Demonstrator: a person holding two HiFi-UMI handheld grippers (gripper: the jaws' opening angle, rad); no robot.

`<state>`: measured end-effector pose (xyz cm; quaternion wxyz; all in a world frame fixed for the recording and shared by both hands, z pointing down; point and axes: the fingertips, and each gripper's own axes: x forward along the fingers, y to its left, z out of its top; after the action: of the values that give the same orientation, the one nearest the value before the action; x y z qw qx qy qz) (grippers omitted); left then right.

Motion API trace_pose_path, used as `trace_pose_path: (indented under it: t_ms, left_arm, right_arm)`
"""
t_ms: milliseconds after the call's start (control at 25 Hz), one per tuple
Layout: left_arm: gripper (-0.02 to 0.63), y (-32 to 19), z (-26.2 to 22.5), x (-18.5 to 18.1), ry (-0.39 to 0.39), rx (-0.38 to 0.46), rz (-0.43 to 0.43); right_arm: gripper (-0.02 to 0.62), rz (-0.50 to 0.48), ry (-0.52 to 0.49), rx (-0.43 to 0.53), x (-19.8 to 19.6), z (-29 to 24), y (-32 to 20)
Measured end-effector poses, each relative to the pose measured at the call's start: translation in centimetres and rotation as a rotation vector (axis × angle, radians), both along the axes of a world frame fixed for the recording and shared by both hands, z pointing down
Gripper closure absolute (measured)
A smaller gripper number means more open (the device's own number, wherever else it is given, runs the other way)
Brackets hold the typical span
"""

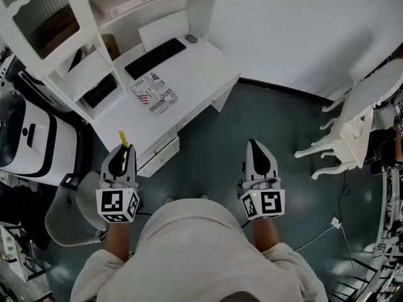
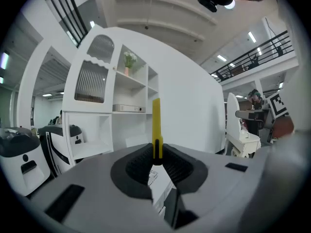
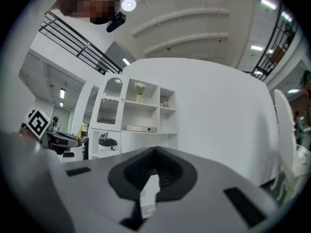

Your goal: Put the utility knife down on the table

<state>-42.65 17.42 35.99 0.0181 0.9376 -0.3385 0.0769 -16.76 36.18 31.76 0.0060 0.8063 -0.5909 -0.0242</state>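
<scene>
Pinching the knife (image 2: 156,125), left gripper (image 1: 122,155) holds it at surface's (image 1: 201,74) near edge | right gripper (image 1: 255,148) pressed together, empty, over floor (image 1: 208,150)

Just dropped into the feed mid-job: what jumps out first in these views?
A slim yellow utility knife pokes out of the closed left tongs, near the front edge of the white desk. On that desk lie a black keyboard and a printed booklet. The right tongs are shut and empty.
</scene>
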Motion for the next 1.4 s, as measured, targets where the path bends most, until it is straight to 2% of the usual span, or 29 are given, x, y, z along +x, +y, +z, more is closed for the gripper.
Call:
trace_pose_path:
  t_ms: [440, 1080, 1400]
  left_arm:
    - [0.549, 0.0, 0.5, 1.1, -0.012, -0.01, -0.003]
    - [0.549, 3.2, 0.4, 8.2, -0.031, -0.01, -0.038]
    - [0.549, 3.3, 0.7, 9.4, -0.042, -0.008, -0.055]
  right_arm:
    - [0.592, -0.01, -0.02, 0.013, 1.0, 0.4, 0.0]
    - [0.592, -0.058, -0.025, -0.055, 8.0, 2.5, 3.5]
    - [0.592, -0.061, -0.042, -0.052, 10.2, 3.2, 3.3]
